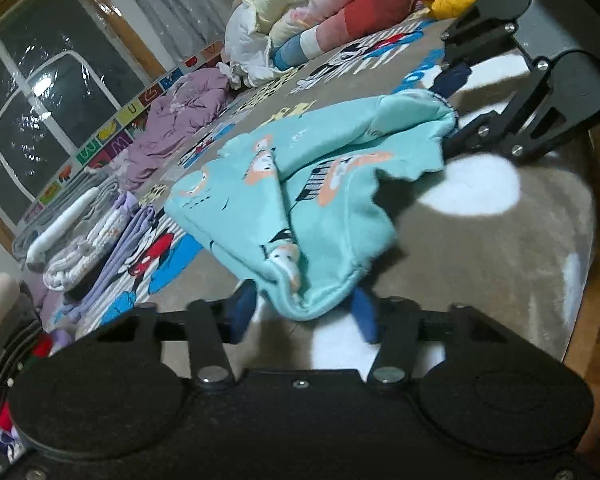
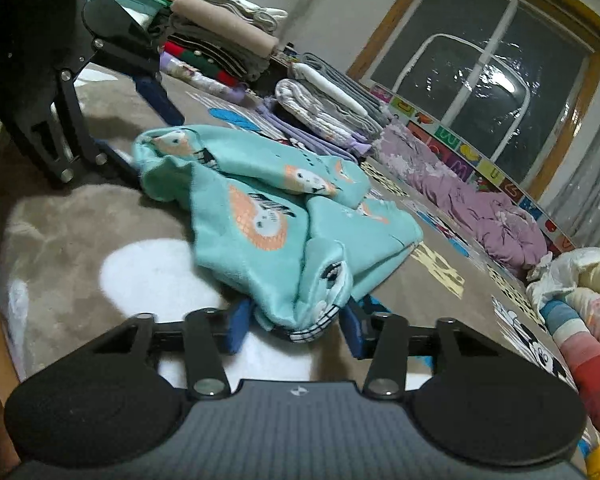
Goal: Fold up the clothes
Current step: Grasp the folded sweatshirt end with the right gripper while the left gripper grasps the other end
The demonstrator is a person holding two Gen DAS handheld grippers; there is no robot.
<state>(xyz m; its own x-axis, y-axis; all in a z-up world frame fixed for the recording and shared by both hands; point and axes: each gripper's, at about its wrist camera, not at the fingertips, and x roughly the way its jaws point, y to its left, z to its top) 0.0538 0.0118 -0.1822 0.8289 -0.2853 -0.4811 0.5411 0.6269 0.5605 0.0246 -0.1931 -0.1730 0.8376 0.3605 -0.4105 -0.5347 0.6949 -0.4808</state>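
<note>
A teal garment (image 1: 316, 184) with orange and white prints lies bunched on the grey carpet, stretched between my two grippers. In the left wrist view one bunched end fills the gap between the blue fingers (image 1: 244, 312) of my left gripper (image 1: 304, 312), which is shut on it. My right gripper (image 1: 454, 108) pinches the other end at the upper right. The right wrist view shows the same garment (image 2: 260, 208): my right gripper (image 2: 296, 328) is shut on the near bunch, while my left gripper (image 2: 148, 136) holds the far end at the upper left.
Folded clothes are stacked along the carpet's edge (image 1: 96, 236) (image 2: 332, 108), with a taller stack (image 2: 220, 40) behind. A crumpled purple garment (image 1: 180, 120) (image 2: 476, 204) lies by the alphabet border. An unsorted pile of clothes (image 1: 324, 12) (image 2: 580, 300) sits beyond. A window (image 2: 484, 64) is behind.
</note>
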